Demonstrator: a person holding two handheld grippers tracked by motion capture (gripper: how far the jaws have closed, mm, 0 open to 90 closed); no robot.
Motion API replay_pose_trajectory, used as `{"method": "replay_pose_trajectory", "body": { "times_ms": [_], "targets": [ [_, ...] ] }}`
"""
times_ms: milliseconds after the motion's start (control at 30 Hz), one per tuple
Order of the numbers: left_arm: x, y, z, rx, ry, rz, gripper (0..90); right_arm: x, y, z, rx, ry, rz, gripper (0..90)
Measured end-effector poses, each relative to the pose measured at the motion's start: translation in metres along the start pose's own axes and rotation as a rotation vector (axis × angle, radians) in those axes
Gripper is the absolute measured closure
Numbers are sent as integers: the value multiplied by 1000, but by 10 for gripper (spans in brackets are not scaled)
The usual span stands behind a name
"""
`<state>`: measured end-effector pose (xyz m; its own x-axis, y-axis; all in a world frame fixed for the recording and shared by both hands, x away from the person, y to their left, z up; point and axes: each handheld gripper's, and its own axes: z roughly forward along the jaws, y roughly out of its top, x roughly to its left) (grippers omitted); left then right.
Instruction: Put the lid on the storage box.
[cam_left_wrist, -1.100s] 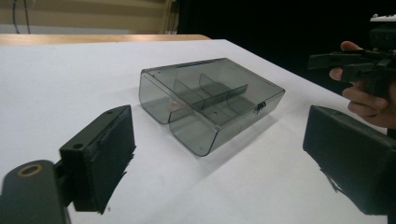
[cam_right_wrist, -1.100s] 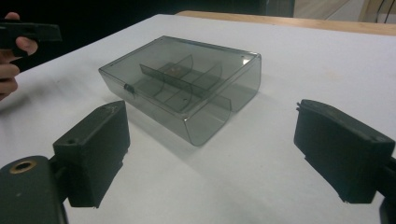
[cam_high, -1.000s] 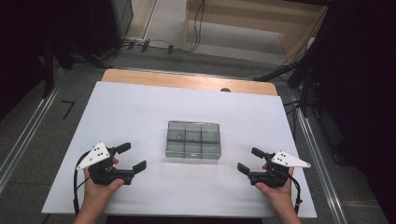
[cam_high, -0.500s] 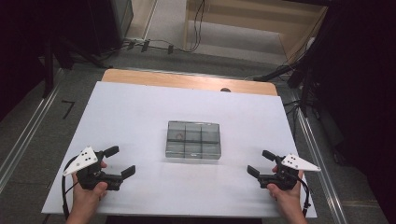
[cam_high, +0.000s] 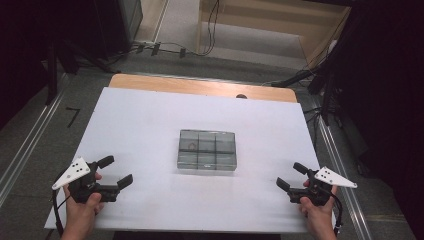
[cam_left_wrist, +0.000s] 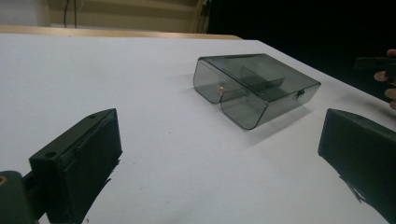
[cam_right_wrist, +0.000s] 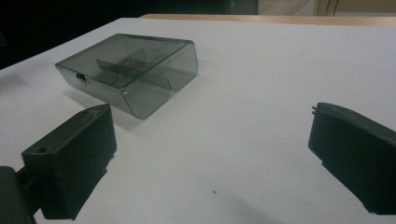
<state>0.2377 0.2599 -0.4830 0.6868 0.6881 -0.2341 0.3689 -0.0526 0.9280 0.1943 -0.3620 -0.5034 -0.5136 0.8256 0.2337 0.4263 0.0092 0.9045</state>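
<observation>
Smoked clear plastic compartment box (cam_high: 207, 150), lid shut, mid-table on the white sheet (cam_high: 140, 125): judged light, rigid, slippery; grip its short sides; left gripper (cam_high: 114, 172) and right gripper (cam_high: 291, 176) both gape empty.

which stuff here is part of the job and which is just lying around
Part of the job:
- smoky clear compartment box, lid shut, lying mid-table
- small ring-like item inside one compartment
- left tongs, open, holding nothing
- right tongs, open, holding nothing

Just lying about:
- white table cover
- cables on the floor beyond the table
- small dark spot on the wooden far edge
</observation>
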Motion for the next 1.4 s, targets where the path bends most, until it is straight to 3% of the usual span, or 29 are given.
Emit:
{"method": "replay_pose_trajectory", "body": {
  "times_ms": [233, 533, 1067, 1400],
  "targets": [
    [11, -1, -8, -6, 32, -14, 0, -11, -3, -6, -6, -27, 7, 0],
    [19, 0, -14, 0, 76, 6, 0, -22, -7, -11, -3, -54, 14, 0],
    [24, -4, -10, 3, 67, -3, 0, -30, -10, -12, -2, -81, 23, 0],
    [25, -6, -7, 9, 70, -15, 0, -30, -11, -10, -8, -74, 23, 0]
  ]
}}
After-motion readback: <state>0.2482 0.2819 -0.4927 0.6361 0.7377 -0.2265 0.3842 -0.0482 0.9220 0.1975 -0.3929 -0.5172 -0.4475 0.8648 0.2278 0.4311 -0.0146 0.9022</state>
